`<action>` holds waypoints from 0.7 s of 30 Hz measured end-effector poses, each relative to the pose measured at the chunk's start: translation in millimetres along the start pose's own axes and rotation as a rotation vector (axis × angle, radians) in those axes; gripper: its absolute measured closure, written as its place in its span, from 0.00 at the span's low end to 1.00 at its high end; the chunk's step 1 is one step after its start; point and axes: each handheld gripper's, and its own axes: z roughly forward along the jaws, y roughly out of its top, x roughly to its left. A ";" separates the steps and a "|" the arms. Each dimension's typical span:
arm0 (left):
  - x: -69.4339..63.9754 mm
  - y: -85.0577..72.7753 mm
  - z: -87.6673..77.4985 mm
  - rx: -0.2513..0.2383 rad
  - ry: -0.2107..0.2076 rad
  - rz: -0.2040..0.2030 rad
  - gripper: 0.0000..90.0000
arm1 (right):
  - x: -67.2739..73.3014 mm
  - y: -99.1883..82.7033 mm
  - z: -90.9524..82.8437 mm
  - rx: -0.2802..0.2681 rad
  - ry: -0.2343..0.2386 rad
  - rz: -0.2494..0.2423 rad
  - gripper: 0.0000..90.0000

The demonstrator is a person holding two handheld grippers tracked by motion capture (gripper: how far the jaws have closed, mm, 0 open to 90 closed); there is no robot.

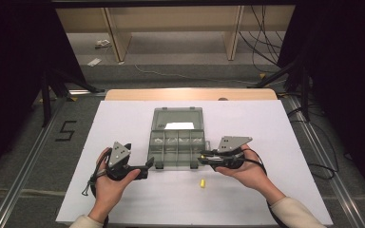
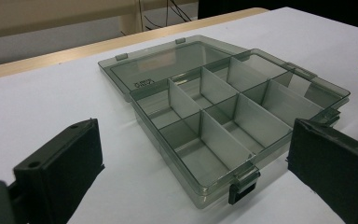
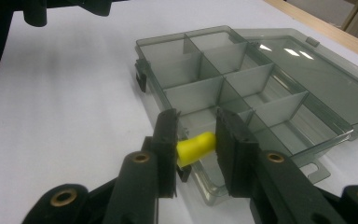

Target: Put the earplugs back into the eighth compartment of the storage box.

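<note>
Right gripper [image 3: 196, 149] has a small yellow plug [image 3: 195, 148] between its jaws, narrowed around it, one end against the left pad; whether the right pad presses on it is hard to tell from the right gripper view. The plug hangs just over the near right-hand corner of the clear grey organizer box [image 1: 177, 147], above a front compartment. In the high view the yellow piece is hidden by the gripper's body.

Left gripper [image 1: 148, 166] sits at the box's near left corner, jaws wide apart and holding nothing; the left gripper view frames the box between its two black pads, both cut off by the picture's edges. The box's front latch [image 2: 243, 184] shows there, hanging open.

The box lies in the middle of the white table top [image 1: 266, 123], lid flat toward the far edge. A second yellow plug [image 1: 202, 183] lies loose on the table toward the near edge, just in front of the right hand [image 1: 247, 171]. Whether the compartments hold anything small is hard to make out.
</note>
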 end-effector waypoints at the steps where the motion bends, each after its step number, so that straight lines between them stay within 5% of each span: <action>1: 0.0 -0.1 0.0 0.001 0.001 -0.001 0.03 | -0.3 0.0 0.4 0.001 -0.001 0.001 0.79; 21: 0.2 0.4 -0.4 -0.003 0.002 -0.001 0.03 | -7.3 3.5 5.2 -0.002 -0.016 0.008 0.79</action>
